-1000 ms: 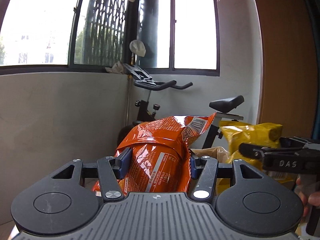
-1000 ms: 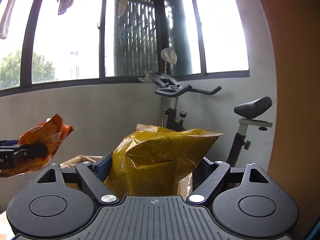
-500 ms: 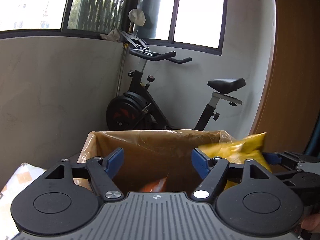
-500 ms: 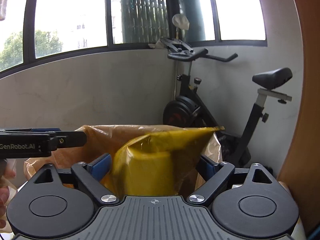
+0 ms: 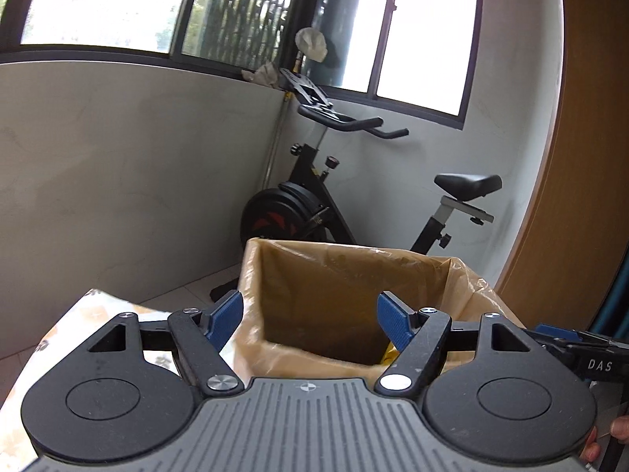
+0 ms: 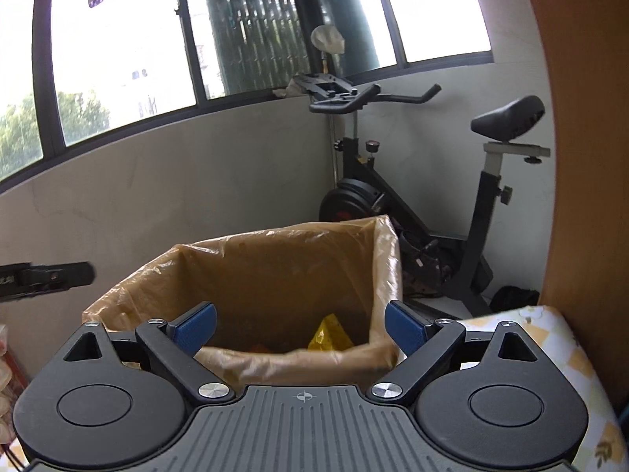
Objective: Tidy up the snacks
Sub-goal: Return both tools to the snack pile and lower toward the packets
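A cardboard box lined with clear plastic [image 5: 354, 263] [image 6: 275, 259] stands just ahead of both grippers. Inside it lies the yellow snack bag [image 6: 330, 334], whose corner [image 5: 389, 354] shows in the left wrist view, with a sliver of the orange bag [image 6: 261, 348] beside it. My left gripper [image 5: 310, 320] hovers open over the box's near edge, nothing between its blue pads. Over the same edge my right gripper [image 6: 300, 326] is open and holds nothing. The right gripper's finger [image 5: 582, 346] shows at the right of the left view, the left gripper's finger [image 6: 47, 275] at the left of the right view.
An exercise bike [image 5: 314, 212] [image 6: 424, 204] stands behind the box in the corner, under the windows. A wooden panel [image 5: 582, 157] rises on the right. A patterned cloth surface [image 5: 78, 326] [image 6: 558, 354] lies beside the box. Part of a hand [image 5: 613, 432] shows at lower right.
Both grippers let go: the orange bag left the left gripper and the yellow bag left the right one, and both dropped into the box. The grippers tilted down toward the box.
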Demonstrator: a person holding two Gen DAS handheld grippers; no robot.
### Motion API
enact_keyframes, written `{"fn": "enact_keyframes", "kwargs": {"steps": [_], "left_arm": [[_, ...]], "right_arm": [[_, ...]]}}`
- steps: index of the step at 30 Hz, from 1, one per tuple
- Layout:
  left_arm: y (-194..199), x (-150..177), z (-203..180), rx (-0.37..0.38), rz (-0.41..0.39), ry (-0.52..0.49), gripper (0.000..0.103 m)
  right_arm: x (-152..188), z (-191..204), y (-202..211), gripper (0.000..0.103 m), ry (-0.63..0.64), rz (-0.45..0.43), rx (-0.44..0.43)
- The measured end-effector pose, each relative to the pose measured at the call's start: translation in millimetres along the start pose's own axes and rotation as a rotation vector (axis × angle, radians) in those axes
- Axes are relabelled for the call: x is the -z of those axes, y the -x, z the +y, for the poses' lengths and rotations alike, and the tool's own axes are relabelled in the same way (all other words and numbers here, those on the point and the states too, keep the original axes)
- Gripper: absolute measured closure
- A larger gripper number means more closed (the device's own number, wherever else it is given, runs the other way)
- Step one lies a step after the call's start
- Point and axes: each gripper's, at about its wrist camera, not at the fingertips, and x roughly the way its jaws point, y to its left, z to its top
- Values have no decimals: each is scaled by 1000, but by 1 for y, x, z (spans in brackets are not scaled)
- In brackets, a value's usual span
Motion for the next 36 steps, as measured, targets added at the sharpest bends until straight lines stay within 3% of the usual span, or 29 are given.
{"fn": "enact_keyframes", "kwargs": {"steps": [8, 13, 19, 25, 33, 36], "left_arm": [[50, 47, 25, -60, 33, 24, 27], [52, 85, 29, -54, 142, 40, 27], [42, 126, 16, -7, 250, 3, 27], [23, 146, 0, 101, 311, -66, 24], [7, 182, -14, 144, 378, -140, 20], [9, 186, -20, 152, 370, -176, 15]], "right_arm": [[42, -11, 42, 12, -34, -58, 32], [74, -14, 52, 12, -11, -39, 80], [108, -18, 57, 12, -36, 27, 121], [127, -26, 53, 12, -60, 94, 158], [145, -31, 46, 12, -106, 170, 179], [149, -33, 45, 12, -117, 190, 180]]}}
